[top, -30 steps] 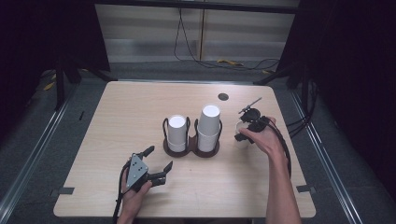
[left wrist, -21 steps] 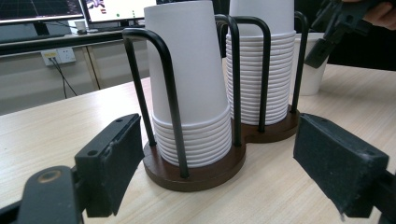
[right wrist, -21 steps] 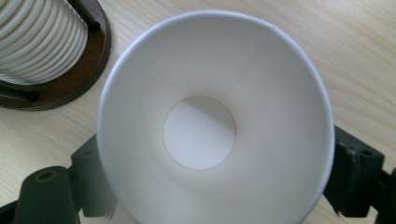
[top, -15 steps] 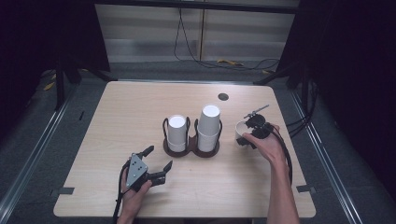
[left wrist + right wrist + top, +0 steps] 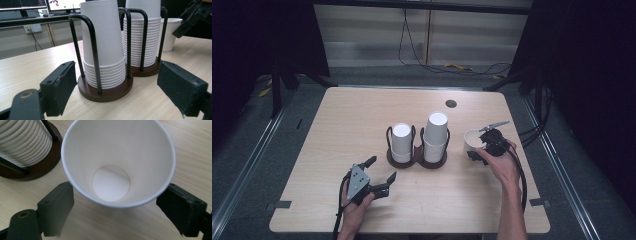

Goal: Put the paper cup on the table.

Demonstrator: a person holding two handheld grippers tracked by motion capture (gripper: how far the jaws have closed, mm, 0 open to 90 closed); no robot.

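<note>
From my station, the table is evenly lit from overhead, surroundings dark. Beneath my right gripper its jaws blur softly; the paper cup between them looks bright, slightly glaring, shadows faint.

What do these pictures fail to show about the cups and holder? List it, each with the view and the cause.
- Single paper cup: right gripper view, its outer wall and foot lie under its own rim.
- Brown holder: left gripper view, the stacked cups cover its far side.
- Cup count: high view, the stacks are too small to count.
- Right gripper: high view, jaw contact with the cup can't be made out.
</note>
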